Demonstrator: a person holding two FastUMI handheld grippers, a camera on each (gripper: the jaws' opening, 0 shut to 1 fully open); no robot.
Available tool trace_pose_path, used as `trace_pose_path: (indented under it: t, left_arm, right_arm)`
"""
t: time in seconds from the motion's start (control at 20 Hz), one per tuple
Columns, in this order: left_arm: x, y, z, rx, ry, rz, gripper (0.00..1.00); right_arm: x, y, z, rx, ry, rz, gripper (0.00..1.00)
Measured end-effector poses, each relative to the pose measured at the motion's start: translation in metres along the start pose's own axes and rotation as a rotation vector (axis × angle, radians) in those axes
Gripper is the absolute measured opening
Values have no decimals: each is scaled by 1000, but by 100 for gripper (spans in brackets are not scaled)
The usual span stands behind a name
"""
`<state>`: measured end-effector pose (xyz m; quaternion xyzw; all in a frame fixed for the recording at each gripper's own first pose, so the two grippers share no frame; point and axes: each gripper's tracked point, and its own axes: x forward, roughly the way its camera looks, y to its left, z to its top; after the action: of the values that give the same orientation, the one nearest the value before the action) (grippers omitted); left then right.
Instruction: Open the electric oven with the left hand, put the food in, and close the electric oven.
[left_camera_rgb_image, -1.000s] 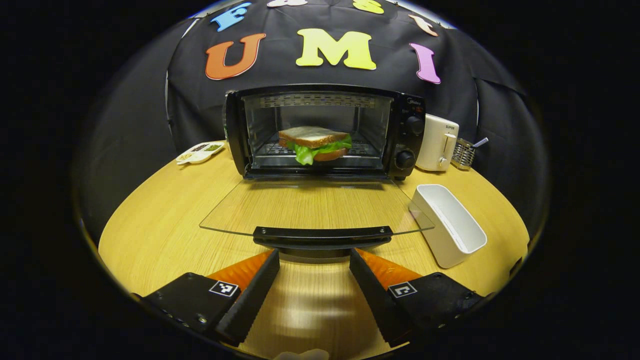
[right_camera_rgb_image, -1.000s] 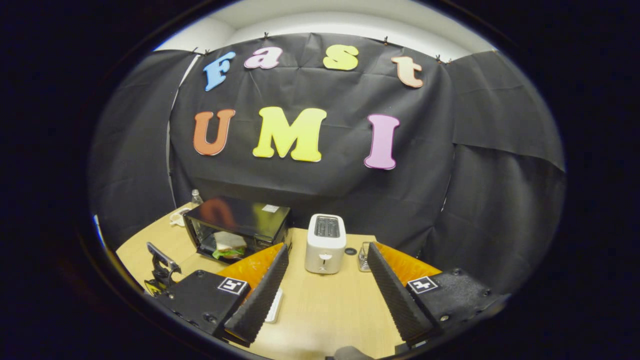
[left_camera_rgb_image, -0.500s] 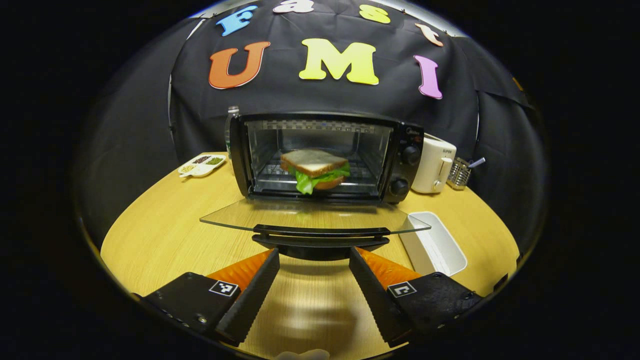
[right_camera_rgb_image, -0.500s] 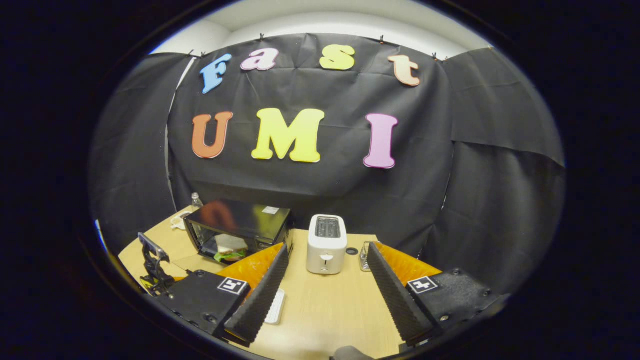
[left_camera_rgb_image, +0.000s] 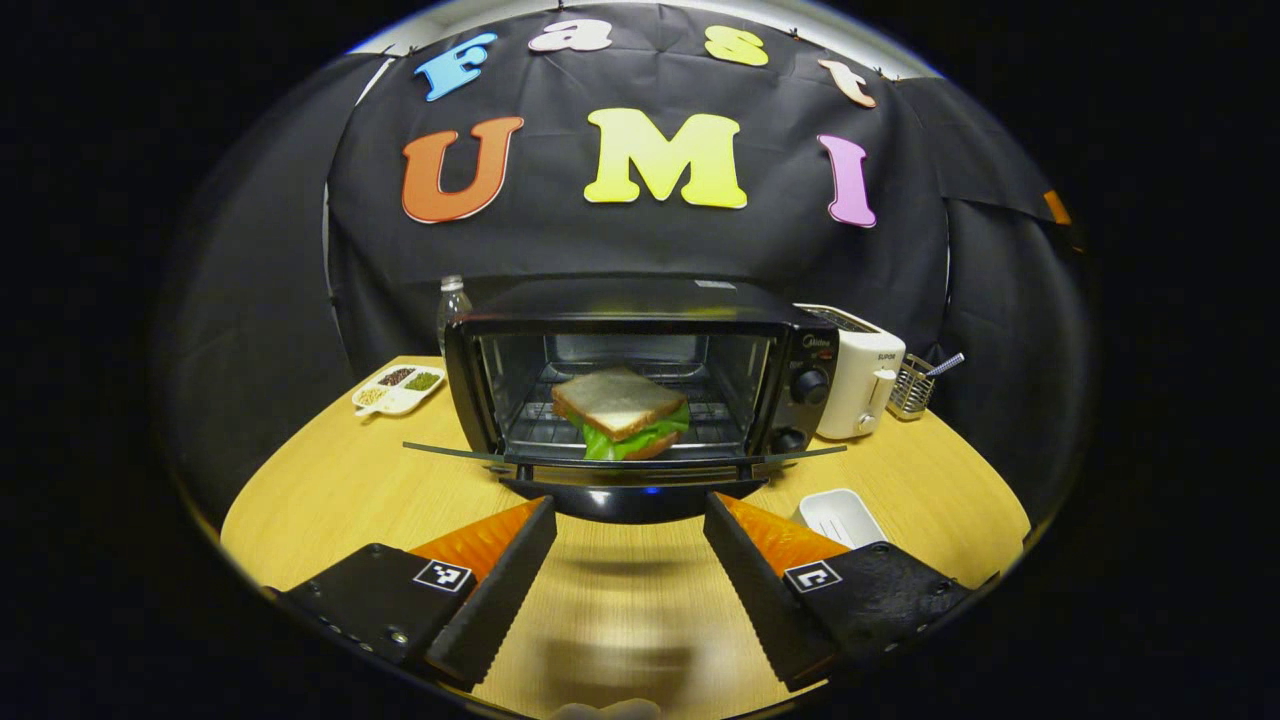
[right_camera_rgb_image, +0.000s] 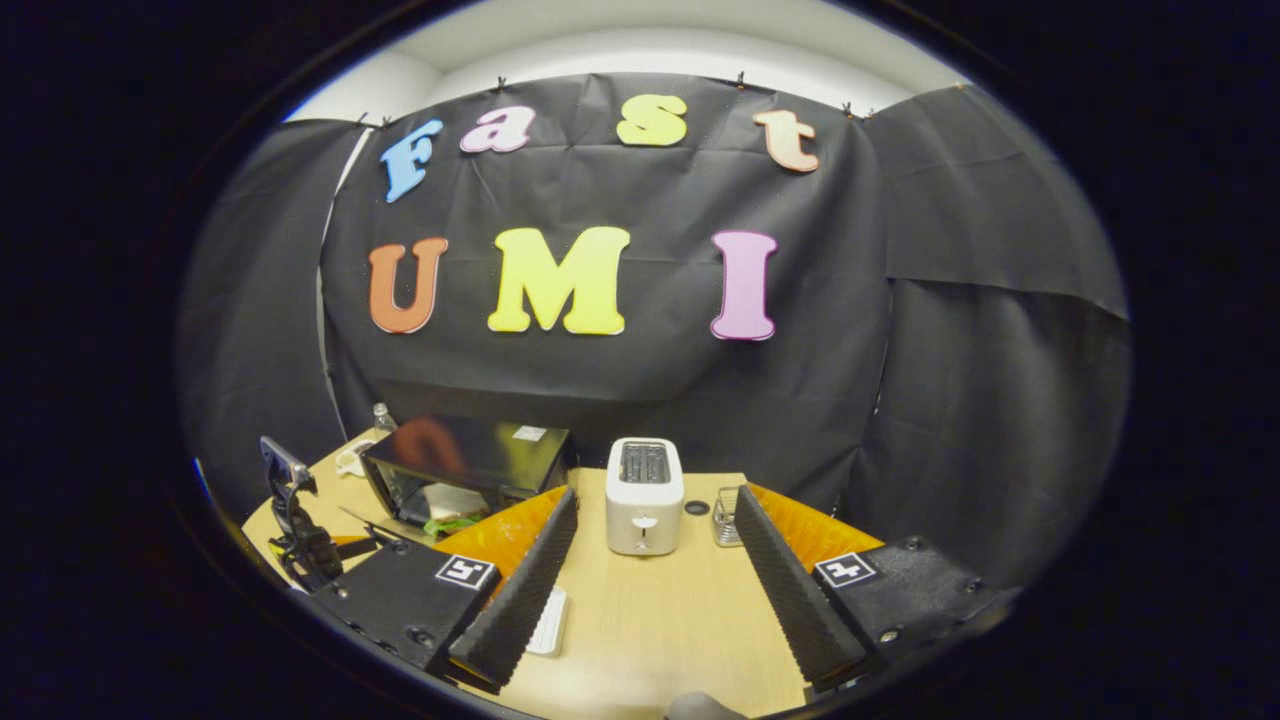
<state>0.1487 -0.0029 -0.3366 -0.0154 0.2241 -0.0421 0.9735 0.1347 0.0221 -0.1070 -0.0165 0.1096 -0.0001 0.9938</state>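
Starting at the far left of the left gripper view: a little snack dish (left_camera_rgb_image: 398, 388) on the wooden table (left_camera_rgb_image: 330, 490), then a bottle (left_camera_rgb_image: 452, 298) behind the oven's corner.

Next, in the middle, the electric oven (left_camera_rgb_image: 620, 300), mouth facing this way. Inside it, on the wire rack, the sandwich (left_camera_rgb_image: 620, 410). Food already in, then, so probably just the closing left to do.

In front of the mouth, the glass door (left_camera_rgb_image: 450, 452), down and nearly flat. At its front edge, the dark handle (left_camera_rgb_image: 630, 497), just past the tips of the left gripper (left_camera_rgb_image: 630, 515). Fingers spread wide, pinching nothing. Hard to tell whether touching the handle or not.

To do it well:
- Stay in the middle of the handle.
- Push up and forward in a curve, like the door's own swing.
- Go slow near the end, so no bang and no sliding oven.

Farther right: a white toaster (left_camera_rgb_image: 855, 375), a wire basket (left_camera_rgb_image: 912, 388), and a white box (left_camera_rgb_image: 838, 515) on the table near the door's corner.

In the right gripper view, the right gripper (right_camera_rgb_image: 655, 500) wide open too, holding nothing, well away from the oven.

About the pointing: sandwich flat on the rack, almost square, so no real long side. One corner toward the mouth, green leaf poking out in front. Door's long side running left to right.
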Motion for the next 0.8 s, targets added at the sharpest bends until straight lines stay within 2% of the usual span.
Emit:
trace_pose_path:
  t: [0.05,0.1,0.15,0.2,0.25,0.45,0.5,0.55,0.6,0.8]
  left_arm:
    - [3,0,7,2,-9,0,98]
    - [6,-1,14,1,-18,1,98]
    - [9,0,20,-4,-22,2,98]
    - [14,-1,27,-5,-28,4,98]
    - [20,0,32,-1,-31,7,98]
    - [33,0,50,-8,-47,10,98]
    - [35,0,52,-2,-52,11,98]
    - [34,-2,50,5,-52,11,98]
    - [36,-2,50,10,-52,11,98]
    - [33,6,51,9,-49,28,98]
  right_arm:
    - [1,-2,1,5,-2,-3,92]
    - [1,-3,1,10,-2,-7,92]
    - [2,-5,2,16,-4,-11,100]
    - [2,-6,2,21,-3,-15,92]
    - [3,-7,1,26,-2,-17,100]
    - [4,-6,4,29,-5,-17,100]
    - [5,-4,4,29,-6,-14,92]
    - [5,-5,5,27,-9,-16,92]
    - [6,-5,5,27,-10,-16,100]
    - [7,-2,8,20,-11,-10,100]
